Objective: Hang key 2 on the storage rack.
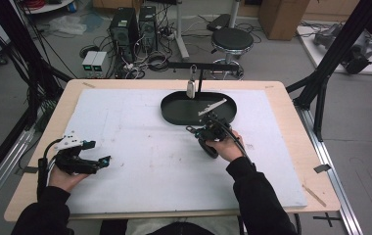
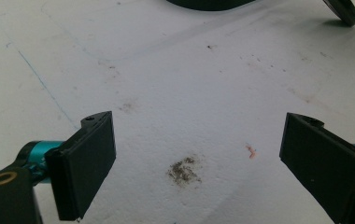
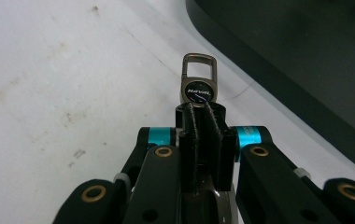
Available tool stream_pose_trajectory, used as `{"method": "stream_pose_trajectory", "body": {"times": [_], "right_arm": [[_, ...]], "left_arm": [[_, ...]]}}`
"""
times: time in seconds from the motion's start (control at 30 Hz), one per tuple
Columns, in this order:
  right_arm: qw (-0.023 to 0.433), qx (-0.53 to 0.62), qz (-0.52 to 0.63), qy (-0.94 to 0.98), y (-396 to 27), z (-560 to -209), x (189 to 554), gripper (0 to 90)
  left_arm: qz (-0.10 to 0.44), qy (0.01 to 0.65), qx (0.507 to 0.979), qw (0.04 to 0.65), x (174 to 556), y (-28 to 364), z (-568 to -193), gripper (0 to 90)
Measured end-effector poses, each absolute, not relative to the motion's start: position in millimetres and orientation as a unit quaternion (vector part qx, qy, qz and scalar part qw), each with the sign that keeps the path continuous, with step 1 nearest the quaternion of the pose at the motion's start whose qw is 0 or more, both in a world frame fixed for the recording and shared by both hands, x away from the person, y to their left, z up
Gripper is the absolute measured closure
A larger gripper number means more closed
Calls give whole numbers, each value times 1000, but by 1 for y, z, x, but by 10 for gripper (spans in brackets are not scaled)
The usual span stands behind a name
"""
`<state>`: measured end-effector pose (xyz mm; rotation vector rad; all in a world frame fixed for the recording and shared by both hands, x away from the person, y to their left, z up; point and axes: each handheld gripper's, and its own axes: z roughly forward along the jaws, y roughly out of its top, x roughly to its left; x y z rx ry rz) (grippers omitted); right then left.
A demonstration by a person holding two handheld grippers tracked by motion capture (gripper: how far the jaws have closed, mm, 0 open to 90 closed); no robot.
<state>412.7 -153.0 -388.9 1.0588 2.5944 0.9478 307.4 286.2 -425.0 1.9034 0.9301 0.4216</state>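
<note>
My right gripper [image 3: 202, 111] is shut on a dark key fob [image 3: 198, 88] with a metal loop and the word HAVAL on it; the fob sticks out past the pads. In the high view this gripper [image 1: 199, 130] hovers just in front of the near rim of a black oval tray [image 1: 174, 117]. The tray's dark wall [image 3: 278, 79] runs along the right in the right gripper view. My left gripper [image 1: 104, 160] rests at the near left of the white mat, far from the tray. Its jaws stand wide apart, and nothing lies between its pads [image 2: 89, 161].
A white mat [image 1: 140, 152] covers the wooden table [image 1: 291, 127]. A white strip [image 1: 212, 106] lies in the tray. Behind the tray a black stand [image 1: 201, 78] holds a small pale hanging item [image 1: 191, 89]. Smudges [image 2: 183, 170] mark the mat. Stool, computers and cables are on the floor beyond.
</note>
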Motion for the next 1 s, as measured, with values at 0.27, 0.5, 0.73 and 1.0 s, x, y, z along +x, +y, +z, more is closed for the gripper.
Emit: {"method": "stream_pose_trajectory", "body": {"times": [0.27, 0.5, 0.73, 1.0], "right_arm": [[89, 365, 356, 856, -167, -365, 420, 847], [96, 363, 377, 847, -167, -343, 429, 847], [96, 362, 390, 841, -169, -330, 435, 848], [105, 367, 408, 829, -176, -308, 445, 848]], "left_arm": [[171, 380, 776, 474, 308, 285, -425, 111], [172, 379, 778, 471, 307, 286, -424, 111], [172, 379, 779, 469, 307, 286, -424, 111], [172, 379, 777, 473, 307, 286, -424, 111]]}}
